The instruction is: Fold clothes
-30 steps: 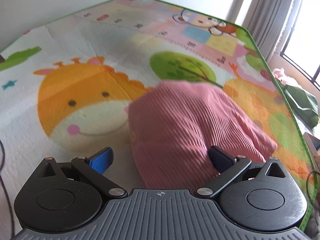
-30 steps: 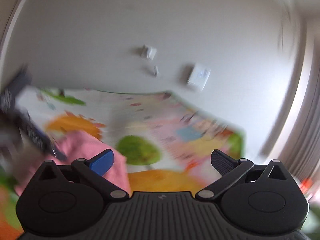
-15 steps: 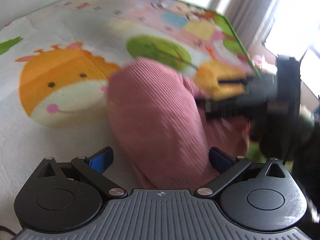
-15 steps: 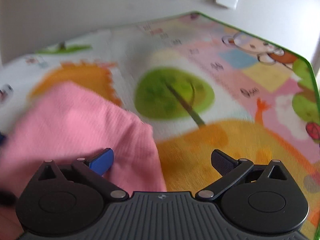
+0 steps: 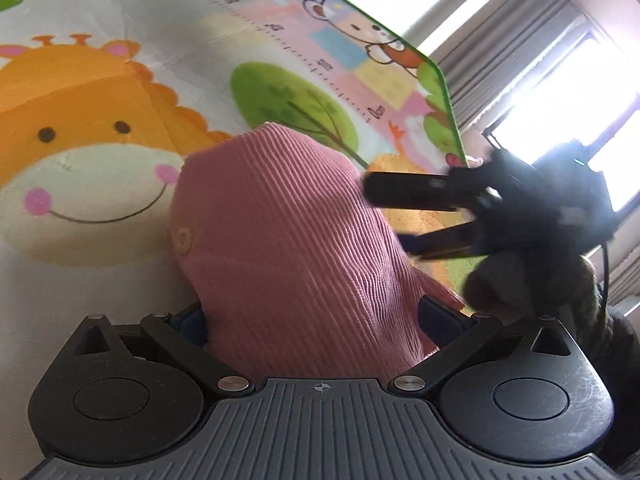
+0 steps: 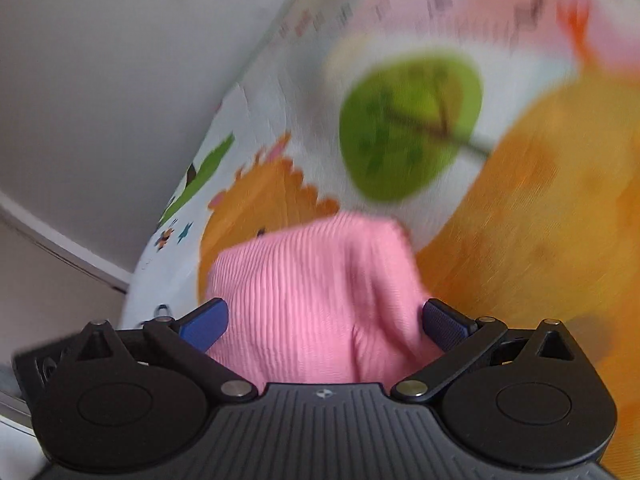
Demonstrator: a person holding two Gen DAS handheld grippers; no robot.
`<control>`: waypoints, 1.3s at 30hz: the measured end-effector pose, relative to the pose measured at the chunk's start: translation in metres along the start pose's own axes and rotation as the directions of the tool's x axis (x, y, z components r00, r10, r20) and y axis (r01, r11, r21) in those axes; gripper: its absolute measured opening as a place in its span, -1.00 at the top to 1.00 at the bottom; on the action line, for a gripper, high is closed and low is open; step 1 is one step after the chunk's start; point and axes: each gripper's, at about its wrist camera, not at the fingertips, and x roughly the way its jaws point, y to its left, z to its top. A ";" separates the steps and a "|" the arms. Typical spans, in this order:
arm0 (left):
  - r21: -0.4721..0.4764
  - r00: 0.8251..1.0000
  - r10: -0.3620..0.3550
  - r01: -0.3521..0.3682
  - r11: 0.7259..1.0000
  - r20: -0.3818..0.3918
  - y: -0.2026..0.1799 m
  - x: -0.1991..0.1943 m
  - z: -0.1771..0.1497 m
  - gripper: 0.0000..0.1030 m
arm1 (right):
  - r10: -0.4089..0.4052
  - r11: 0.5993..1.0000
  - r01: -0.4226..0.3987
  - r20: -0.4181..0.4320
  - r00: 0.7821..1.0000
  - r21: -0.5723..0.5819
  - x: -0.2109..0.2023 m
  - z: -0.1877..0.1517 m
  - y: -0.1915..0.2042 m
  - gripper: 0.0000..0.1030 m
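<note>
Daylight enters from the window (image 5: 576, 92) at 2 o'clock in the left wrist view, blown out to white glare; the right gripper (image 5: 384, 216) before it is backlit, dark and smeared. The play mat (image 5: 120, 92) is evenly lit. Right wrist view shows heavy motion blur from 12 to 3 o'clock. Fisheye bending at all edges.

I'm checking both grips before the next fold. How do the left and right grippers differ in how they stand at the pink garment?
The left gripper has the pink garment filling the gap between its fingers; the right gripper has cloth between its fingers too, but with some gap at each pad. The left view is sharp; the right view is motion-blurred. Both are wide open, neither clamped, and both sit over the play mat.
</note>
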 end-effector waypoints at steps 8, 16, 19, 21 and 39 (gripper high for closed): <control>-0.050 0.979 0.016 -0.006 0.999 0.205 0.026 -0.040 0.049 -1.00 | 0.107 0.993 -0.110 -0.048 0.993 -0.051 0.042 0.041 0.054 -1.00; -0.155 0.886 0.363 -0.331 0.931 0.290 0.085 -0.096 0.071 -1.00 | 0.070 0.960 -0.034 0.123 0.990 -0.277 0.071 0.070 0.093 -1.00; -0.118 0.876 0.413 -0.396 0.911 0.249 0.085 -0.096 0.056 -1.00 | -0.084 0.899 0.158 0.193 0.978 -0.409 0.073 0.058 0.091 -1.00; -0.076 0.876 0.428 -0.422 0.903 0.220 0.081 -0.089 0.048 -1.00 | -0.235 0.816 0.318 0.227 0.945 -0.482 0.082 0.045 0.084 -1.00; 0.070 0.688 0.689 -0.717 0.693 0.229 0.050 -0.099 0.000 -1.00 | -0.300 0.533 0.480 0.375 0.877 -0.697 0.054 -0.040 0.087 -1.00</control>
